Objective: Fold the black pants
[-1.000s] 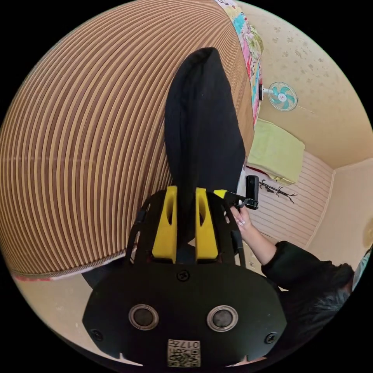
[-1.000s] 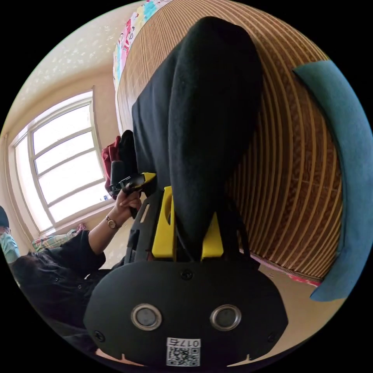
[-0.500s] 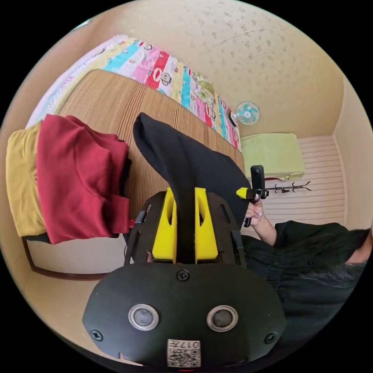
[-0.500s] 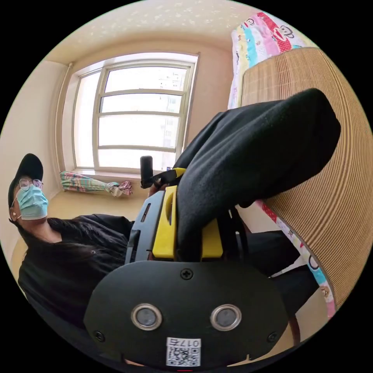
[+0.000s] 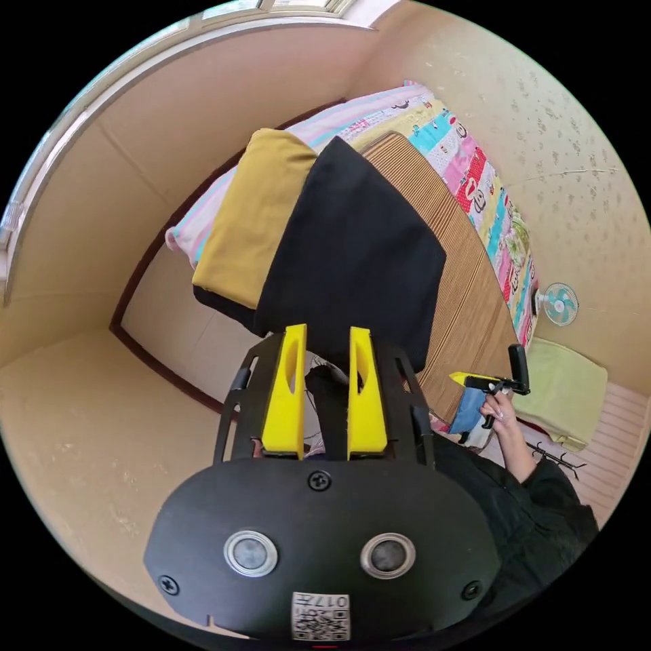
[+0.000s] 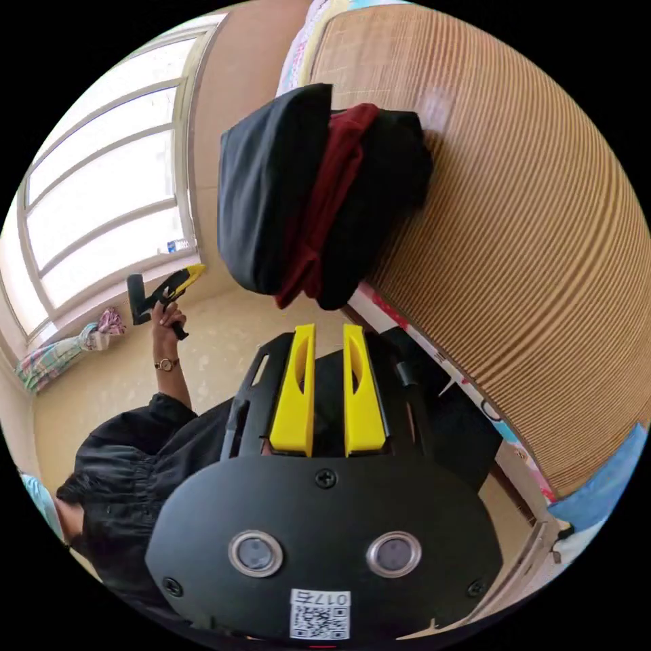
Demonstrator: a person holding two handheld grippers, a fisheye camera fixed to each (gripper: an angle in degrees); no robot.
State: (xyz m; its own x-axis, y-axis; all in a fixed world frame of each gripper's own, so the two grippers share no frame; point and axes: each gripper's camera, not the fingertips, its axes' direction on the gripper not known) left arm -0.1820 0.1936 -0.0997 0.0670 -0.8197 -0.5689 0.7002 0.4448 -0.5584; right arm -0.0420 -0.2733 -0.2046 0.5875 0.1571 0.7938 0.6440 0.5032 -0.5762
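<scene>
My left tool (image 5: 325, 339) has its jaws parted with nothing between them; the folded pants (image 5: 352, 251) lie just beyond its tips on a pile at the bed's (image 5: 468, 271) corner, touching a yellow cloth (image 5: 254, 210). My right tool (image 6: 328, 339) is likewise open and empty, the pants (image 6: 264, 190) ahead of it over a red garment (image 6: 325, 196).

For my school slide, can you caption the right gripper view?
Folded black pants stacked with a red garment on the striped mat.
</scene>
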